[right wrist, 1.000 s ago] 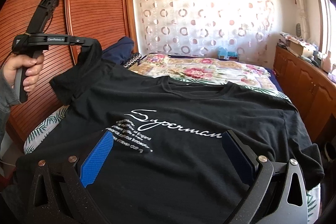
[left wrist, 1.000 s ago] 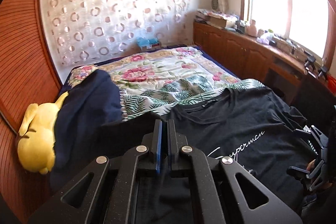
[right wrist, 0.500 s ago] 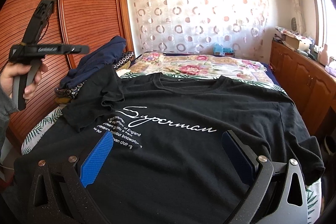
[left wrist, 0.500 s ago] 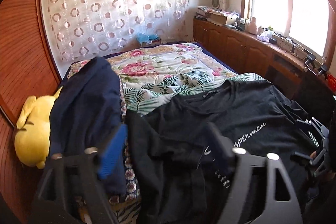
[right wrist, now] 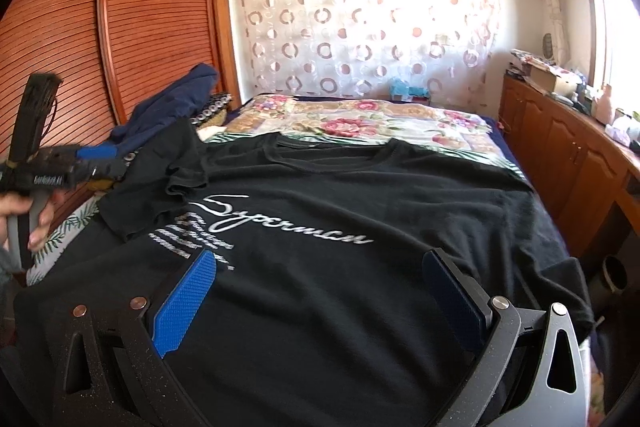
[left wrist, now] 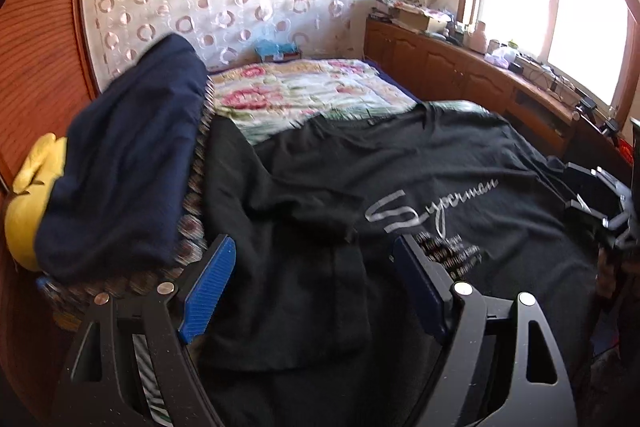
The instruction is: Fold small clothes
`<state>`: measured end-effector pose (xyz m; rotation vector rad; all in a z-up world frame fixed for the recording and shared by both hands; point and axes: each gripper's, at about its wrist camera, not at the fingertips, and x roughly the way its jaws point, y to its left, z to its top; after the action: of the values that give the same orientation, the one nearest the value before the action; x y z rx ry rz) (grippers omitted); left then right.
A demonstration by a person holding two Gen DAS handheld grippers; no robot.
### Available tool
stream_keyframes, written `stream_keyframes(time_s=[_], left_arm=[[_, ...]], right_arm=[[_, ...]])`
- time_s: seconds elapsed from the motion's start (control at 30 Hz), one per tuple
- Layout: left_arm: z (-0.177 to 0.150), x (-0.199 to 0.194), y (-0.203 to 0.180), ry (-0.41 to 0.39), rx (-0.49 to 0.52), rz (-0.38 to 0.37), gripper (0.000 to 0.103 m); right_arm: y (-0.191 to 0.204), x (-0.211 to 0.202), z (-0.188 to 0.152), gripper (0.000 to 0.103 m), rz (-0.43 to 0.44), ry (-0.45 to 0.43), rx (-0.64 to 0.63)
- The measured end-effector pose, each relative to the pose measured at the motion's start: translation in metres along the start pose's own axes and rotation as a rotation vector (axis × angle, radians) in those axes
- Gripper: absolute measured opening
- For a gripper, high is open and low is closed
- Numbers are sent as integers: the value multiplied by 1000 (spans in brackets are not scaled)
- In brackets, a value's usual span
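- One black T-shirt [right wrist: 360, 211] lies front-up on the bed [right wrist: 360, 119], covering its near half; its white "Superman" lettering [right wrist: 280, 223] faces up.
- Its long axis runs from the near bed edge toward the curtain [right wrist: 360, 19]: the neckline points at the curtain, the hem lies toward the cameras.
- The left sleeve [right wrist: 168, 179] is folded inward onto the chest, its edge just beside the lettering; the right sleeve lies flat near the bed's right edge.
- The left gripper [left wrist: 312, 283] hovers over the folded sleeve near the bed's left edge, fingers [left wrist: 208, 283] wide apart with nothing between them; a hand [right wrist: 24, 219] grips its handle in the right wrist view.
- The right gripper [right wrist: 320, 291] is low over the shirt's lower front, fingers [right wrist: 184, 299] wide apart, pressing on nothing.
- The bed's far half, with its floral quilt, is open.
- The left edge is crowded: one navy garment [left wrist: 128, 155] is heaped there, with one yellow plush toy [left wrist: 28, 203] beside it against the slatted wardrobe [right wrist: 132, 27].
- A wooden cabinet [right wrist: 568, 155] runs close along the bed's right edge.
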<state>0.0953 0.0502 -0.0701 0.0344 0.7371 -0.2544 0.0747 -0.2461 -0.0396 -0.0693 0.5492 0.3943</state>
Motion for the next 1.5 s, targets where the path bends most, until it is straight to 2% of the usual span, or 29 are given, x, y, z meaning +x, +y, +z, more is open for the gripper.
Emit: stream_keyframes(time_s=[0.33, 0.67, 0.7, 0.77, 0.83, 0.9, 1.13, 1.23, 1.5], left_arm=[[-17, 33, -17, 108, 10, -7, 82], [-24, 49, -17, 172, 15, 3, 83], [-24, 49, -18, 176, 23, 7, 83], [-25, 52, -23, 189, 49, 6, 92], [-24, 53, -27, 194, 69, 8, 94], [-24, 56, -28, 206, 75, -6, 103], [-25, 55, -29, 208, 82, -3, 103], [-25, 56, -29, 208, 82, -3, 103], [-25, 56, -29, 209, 82, -3, 103]], right_arm=[[-39, -21, -10, 103, -99, 43, -7], [-100, -45, -9, 94, -151, 88, 101], [-104, -47, -9, 93, -159, 93, 110], [-111, -50, -10, 92, -171, 108, 123], [-116, -52, -10, 90, -179, 125, 132], [-118, -51, -9, 90, -181, 140, 143], [-117, -44, 4, 85, -176, 190, 189], [-124, -40, 9, 79, -167, 199, 214], [-130, -19, 11, 52, -126, 272, 239]])
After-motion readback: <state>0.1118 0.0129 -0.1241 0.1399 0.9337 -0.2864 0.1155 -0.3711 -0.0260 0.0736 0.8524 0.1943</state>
